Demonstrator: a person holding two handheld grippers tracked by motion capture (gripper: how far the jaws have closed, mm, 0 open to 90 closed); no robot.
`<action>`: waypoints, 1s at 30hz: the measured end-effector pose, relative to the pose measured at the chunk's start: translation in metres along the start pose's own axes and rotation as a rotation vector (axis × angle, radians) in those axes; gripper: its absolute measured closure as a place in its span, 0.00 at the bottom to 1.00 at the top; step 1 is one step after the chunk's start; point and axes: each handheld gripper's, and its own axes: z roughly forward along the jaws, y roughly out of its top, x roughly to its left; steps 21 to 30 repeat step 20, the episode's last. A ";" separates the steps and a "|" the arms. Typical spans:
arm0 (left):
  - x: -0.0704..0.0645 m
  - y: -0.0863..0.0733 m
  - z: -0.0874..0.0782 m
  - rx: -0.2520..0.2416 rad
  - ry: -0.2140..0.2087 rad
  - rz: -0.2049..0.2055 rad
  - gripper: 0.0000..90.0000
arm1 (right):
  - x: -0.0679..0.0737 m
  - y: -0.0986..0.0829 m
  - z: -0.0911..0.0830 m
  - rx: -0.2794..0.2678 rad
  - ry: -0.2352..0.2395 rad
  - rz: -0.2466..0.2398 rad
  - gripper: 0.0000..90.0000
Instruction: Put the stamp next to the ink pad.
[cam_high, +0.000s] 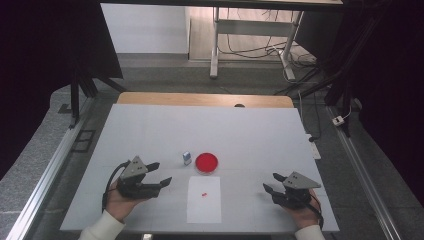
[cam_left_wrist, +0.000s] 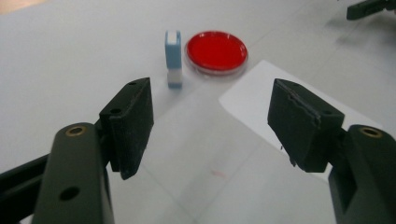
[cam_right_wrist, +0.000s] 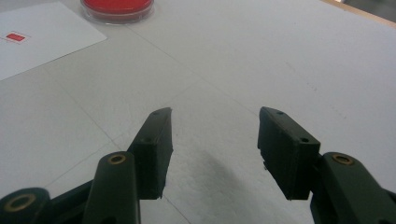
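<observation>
A round red dish (cam_high: 206, 162) (cam_left_wrist: 216, 51) (cam_right_wrist: 117, 7) sits near the middle of the white table (cam_high: 250, 135). Just left of it stands a small blue and white block (cam_high: 187, 158) (cam_left_wrist: 173, 58). In front of them lies a white sheet of paper (cam_high: 204, 200) (cam_left_wrist: 261, 98) (cam_right_wrist: 37, 37) carrying a small red mark (cam_high: 204, 194) (cam_right_wrist: 15, 37). My left gripper (cam_high: 161, 173) (cam_left_wrist: 210, 121) is open, low over the table left of the paper, nothing between its jaws. My right gripper (cam_high: 274, 182) (cam_right_wrist: 214, 140) is open and empty at the front right.
A person's hands and white sleeves (cam_high: 102, 227) hold both grippers at the table's front edge. A wooden strip (cam_high: 200, 99) runs along the far edge. Beyond it are a table frame (cam_high: 250, 35) and loose cables (cam_high: 250, 50) on the floor.
</observation>
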 end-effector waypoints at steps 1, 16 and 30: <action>0.000 -0.004 -0.002 0.005 0.003 0.002 0.35 | 0.000 0.000 0.000 -0.001 -0.003 -0.001 0.49; 0.008 -0.024 -0.013 0.022 0.019 -0.040 0.35 | 0.001 0.002 -0.003 -0.035 0.007 -0.020 0.49; 0.009 -0.024 -0.013 0.023 0.018 -0.043 0.35 | 0.001 0.002 -0.003 -0.042 0.014 -0.020 0.48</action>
